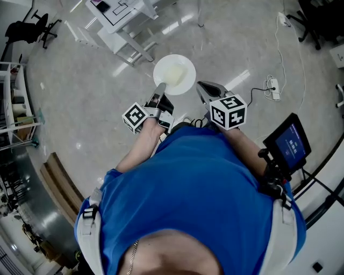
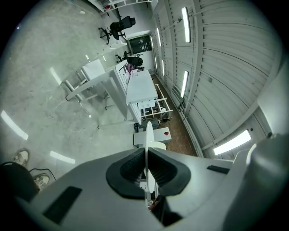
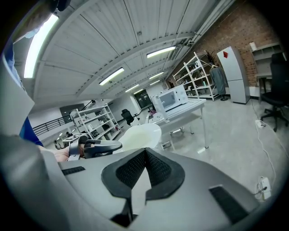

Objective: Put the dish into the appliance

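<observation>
A white dish (image 1: 174, 74) hangs over the floor in front of me, with my left gripper (image 1: 160, 88) shut on its near rim. In the left gripper view the dish (image 2: 148, 135) shows edge-on, pinched between the black pads (image 2: 135, 164). My right gripper (image 1: 201, 88) is just right of the dish, apart from it, shut with nothing in it. The right gripper view shows its jaws (image 3: 143, 155) closed at the tips, with the dish (image 3: 137, 136) and the left gripper (image 3: 97, 146) beyond. A white microwave (image 3: 170, 99) stands on a white table (image 3: 189, 110) further off.
A white table (image 1: 121, 11) stands ahead at the far left. A power strip (image 1: 274, 88) and its cable lie on the floor to the right. A screen on a stand (image 1: 290, 142) is close at my right. Shelves (image 1: 13, 102) and an office chair (image 1: 32, 29) are at the left.
</observation>
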A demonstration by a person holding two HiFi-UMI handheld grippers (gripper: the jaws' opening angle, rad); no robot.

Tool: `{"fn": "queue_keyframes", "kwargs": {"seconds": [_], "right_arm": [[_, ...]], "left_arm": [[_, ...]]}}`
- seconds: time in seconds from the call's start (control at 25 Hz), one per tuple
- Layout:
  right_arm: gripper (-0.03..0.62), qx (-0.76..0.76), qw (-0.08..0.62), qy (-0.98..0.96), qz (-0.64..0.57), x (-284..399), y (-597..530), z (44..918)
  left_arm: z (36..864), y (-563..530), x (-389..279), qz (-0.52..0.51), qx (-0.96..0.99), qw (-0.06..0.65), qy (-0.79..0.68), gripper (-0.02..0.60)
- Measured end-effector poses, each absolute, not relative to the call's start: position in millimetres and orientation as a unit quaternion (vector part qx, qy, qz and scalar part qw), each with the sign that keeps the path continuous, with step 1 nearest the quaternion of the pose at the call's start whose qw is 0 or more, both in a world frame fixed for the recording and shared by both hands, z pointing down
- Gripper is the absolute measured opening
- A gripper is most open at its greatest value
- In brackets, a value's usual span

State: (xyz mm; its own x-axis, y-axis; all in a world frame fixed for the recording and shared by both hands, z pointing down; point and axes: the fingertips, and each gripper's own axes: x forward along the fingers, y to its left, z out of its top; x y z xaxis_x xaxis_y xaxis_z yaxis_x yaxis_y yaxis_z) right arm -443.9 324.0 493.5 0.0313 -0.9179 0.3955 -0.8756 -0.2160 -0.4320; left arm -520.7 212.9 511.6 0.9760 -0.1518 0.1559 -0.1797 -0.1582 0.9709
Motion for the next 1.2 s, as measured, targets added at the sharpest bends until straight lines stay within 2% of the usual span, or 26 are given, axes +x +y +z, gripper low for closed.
{"fn": "queue_keyframes", "kwargs": {"seconds": [0.8, 1.2], "right_arm": [[0.000, -0.709, 0.016, 0.644, -0.288, -349.2, 395.0, 493.3], [0.001, -0.722, 0.027, 0.634, -0.276, -330.2, 403.6, 497.9]], "left_arm": [[507.1, 275.1, -420.2, -0.001, 0.761, 0.637, -0.123, 0.017], [508.3, 275.5, -392.1, 0.003, 0.768, 0.631, -0.109, 0.017]]}}
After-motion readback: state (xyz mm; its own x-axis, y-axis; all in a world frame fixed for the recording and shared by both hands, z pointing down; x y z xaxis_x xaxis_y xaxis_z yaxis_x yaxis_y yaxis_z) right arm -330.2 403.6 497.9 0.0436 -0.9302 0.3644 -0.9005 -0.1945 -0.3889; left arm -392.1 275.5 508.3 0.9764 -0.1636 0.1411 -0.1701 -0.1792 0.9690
